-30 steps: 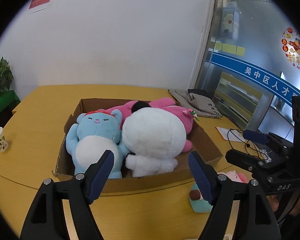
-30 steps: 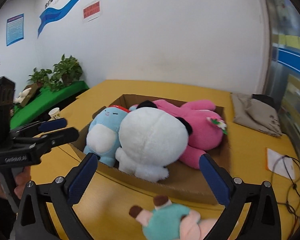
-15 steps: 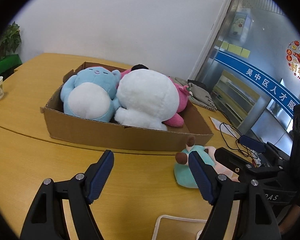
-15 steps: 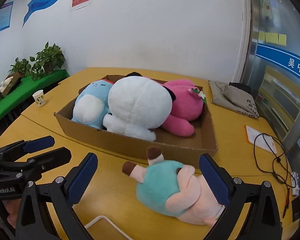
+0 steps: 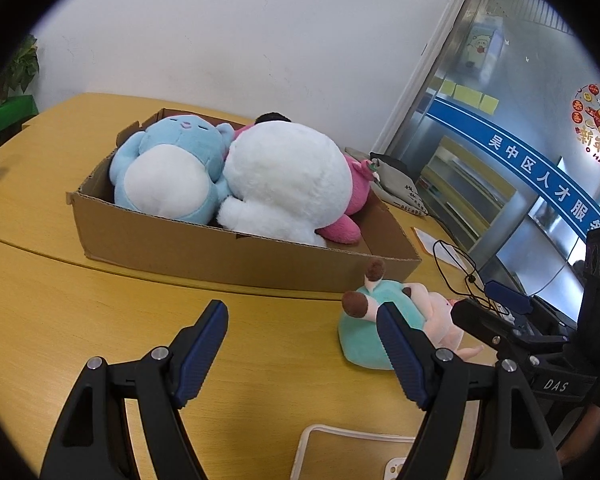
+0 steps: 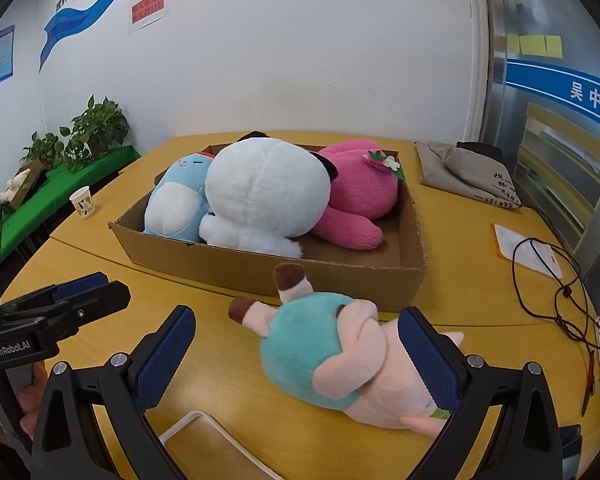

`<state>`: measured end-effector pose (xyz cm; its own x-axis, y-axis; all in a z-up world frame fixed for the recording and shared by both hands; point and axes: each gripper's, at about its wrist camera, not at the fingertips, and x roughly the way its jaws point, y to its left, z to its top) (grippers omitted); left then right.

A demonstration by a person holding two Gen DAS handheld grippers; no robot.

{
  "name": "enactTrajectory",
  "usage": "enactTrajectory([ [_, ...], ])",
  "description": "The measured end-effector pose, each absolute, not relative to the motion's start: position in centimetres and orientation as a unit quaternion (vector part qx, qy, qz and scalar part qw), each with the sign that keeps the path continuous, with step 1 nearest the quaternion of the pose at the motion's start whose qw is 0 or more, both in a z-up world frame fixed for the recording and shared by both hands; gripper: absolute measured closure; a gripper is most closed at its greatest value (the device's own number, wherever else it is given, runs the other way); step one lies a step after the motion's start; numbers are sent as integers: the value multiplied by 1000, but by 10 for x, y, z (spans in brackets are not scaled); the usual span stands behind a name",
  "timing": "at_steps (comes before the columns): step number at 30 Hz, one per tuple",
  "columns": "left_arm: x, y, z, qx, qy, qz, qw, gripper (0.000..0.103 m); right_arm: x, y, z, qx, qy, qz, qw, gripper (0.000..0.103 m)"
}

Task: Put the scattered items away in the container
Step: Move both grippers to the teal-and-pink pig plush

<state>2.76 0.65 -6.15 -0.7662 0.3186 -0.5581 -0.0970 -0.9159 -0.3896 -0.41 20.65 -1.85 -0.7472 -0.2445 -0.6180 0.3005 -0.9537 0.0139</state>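
The teal-and-pink plush (image 6: 340,364) is the one toy left outside; it lies on the yellow table (image 6: 228,344) in the lower middle of my right wrist view, just in front of the near wall of the cardboard box (image 6: 260,268). I judge the step in hand to be the reach for this last toy.

My right gripper (image 6: 300,360) has its jaws spread wide, one pad left of the toy, the other at its pink side on the right. Whether that right pad touches the fabric I cannot tell; nothing is gripped. My left gripper (image 5: 304,348) is equally wide open over bare tabletop at the bottom of its own view, holding nothing, with the plush just behind its right finger.

The box already holds a blue plush (image 6: 176,204), a big white plush (image 6: 264,196) and a pink plush (image 6: 360,200), packed close together. The free floor I see is at the right front corner.

Next, I think, I should push the right jaws further around the soft body, close firmly, lift over the near wall and drop it into that gap.
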Motion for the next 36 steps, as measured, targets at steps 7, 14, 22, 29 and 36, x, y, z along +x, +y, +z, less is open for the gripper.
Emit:
enactTrajectory([
  [7,31,4,-55,-315,-166,929,103,26,2,202,-14,313,70,-936,145,0],
  [14,36,2,-51,-310,-156,933,95,26,3,195,-16,313,74,-935,149,0],
  [22,34,7,-56,-320,-158,928,105,26,1,207,-19,320,62,-934,149,0],
  [29,29,12,-64,-340,-165,919,118,26,-5,251,-28,321,48,-932,159,0],
  [36,11,24,-81,-380,-201,888,166,26,-14,273,-58,346,110,-912,189,0],
])
